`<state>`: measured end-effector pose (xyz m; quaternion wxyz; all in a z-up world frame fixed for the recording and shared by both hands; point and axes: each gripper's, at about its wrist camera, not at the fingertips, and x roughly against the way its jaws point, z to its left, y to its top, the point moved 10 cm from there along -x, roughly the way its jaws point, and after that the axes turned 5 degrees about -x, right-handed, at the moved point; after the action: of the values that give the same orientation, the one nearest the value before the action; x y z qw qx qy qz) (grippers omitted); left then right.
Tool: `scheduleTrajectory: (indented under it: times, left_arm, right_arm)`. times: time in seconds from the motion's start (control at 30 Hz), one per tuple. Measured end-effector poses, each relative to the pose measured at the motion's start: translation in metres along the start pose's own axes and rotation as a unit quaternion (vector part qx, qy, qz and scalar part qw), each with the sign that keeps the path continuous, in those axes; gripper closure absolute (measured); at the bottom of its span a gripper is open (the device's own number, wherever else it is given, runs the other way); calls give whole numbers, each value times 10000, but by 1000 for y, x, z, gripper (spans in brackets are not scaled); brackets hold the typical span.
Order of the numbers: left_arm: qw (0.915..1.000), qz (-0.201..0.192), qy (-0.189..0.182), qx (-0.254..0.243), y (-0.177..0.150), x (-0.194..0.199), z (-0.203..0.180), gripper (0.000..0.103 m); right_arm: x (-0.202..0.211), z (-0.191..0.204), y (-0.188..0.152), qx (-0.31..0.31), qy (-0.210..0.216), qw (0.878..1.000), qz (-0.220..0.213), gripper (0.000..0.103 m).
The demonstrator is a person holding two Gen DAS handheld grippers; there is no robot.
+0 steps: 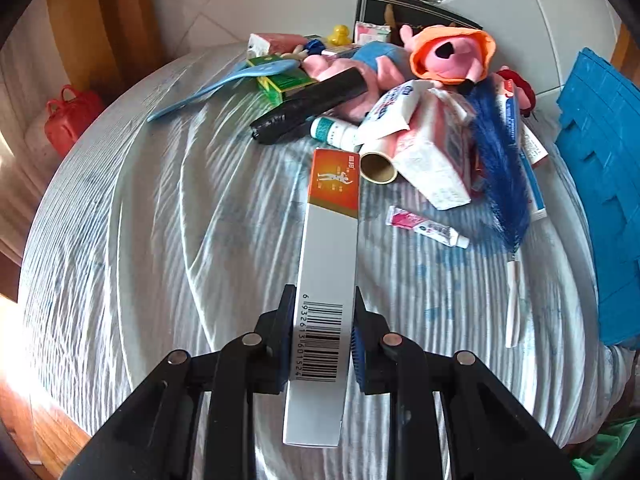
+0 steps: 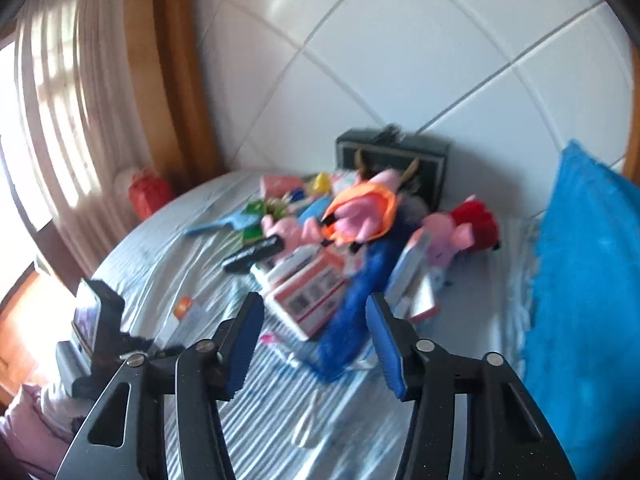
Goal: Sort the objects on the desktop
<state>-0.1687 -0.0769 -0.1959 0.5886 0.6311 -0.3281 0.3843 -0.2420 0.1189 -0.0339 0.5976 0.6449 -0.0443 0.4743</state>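
We see the long white box (image 1: 326,280) clamped at its barcode end between the pads of the left gripper (image 1: 324,340), its orange-printed far end reaching out over the striped bedsheet (image 1: 160,220) toward the pile of clutter; the near end of the box runs down between the gripper's arms, and we cannot tell whether the far end touches the sheet. A small white figure shows on the orange panel, but its print is too small for us to read. Just beyond the box's far end lie a cardboard tube (image 1: 378,168), a white-and-green bottle (image 1: 334,132) and a black cylinder (image 1: 308,106), with a pink-and-white box (image 1: 432,160) to the right and a small pink tube (image 1: 426,227) nearer. A blue feather duster (image 1: 496,168) runs down the right side of the pile, and a pink plush in an orange hood (image 1: 452,54) sits at the far side. A blue crate (image 1: 604,184) is cut off by the right edge. The right wrist view is blurred, so the pile there is hard for us to make out; the right gripper (image 2: 316,340) stands partly open, with nothing gripped, the duster (image 2: 352,320) showing beyond the gap between its blue pads. At that view's left, a dark device (image 2: 104,320) and a sleeve (image 2: 28,420) are only half seen.
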Motion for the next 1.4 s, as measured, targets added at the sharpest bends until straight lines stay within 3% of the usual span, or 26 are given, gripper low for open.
scheduleTrajectory:
  times: [0.07,0.2,0.47,0.53,0.6,0.63,0.83,1.07,1.23,1.4]
  left_arm:
    - [9999,50,61,102,-2,-7,12,79]
    - [9995,42,230,230,-1,-17,28,79]
    - [9990,42,283,357,2,-33,41,79]
    - [9990,35,251,370,3,-35,41,79]
    - [9990,7,238,366,4,-33,41,79]
    - [9991,-9,230,366,6,-31,40,79]
    - [9986,-463,194,179,31,5,22,79]
    - [9898,-1376,-86,-361,90,81,-41,79]
    - [9732,-1990,-604,-978,135,141,-127,79]
    - [9455,-2482,-1287,-1672,163,198,-238,79]
  right_arm:
    - [-57,15,-27,35,245,9982,555,61]
    - [-141,32,-84,372,397,9891,1370,61]
    - [-209,27,-119,679,172,9811,1804,60]
    - [-218,24,-123,843,10,9789,1859,64]
    - [-218,24,-122,965,-123,9784,1823,88]
    - [-214,26,-121,984,-114,9777,1853,89]
    - [-157,34,-87,626,179,9871,1464,89]
    - [-33,23,-10,357,18,9990,254,89]
    - [62,-16,37,44,-575,9962,-655,89]
    - [179,-77,61,-308,-1450,9776,-1493,89]
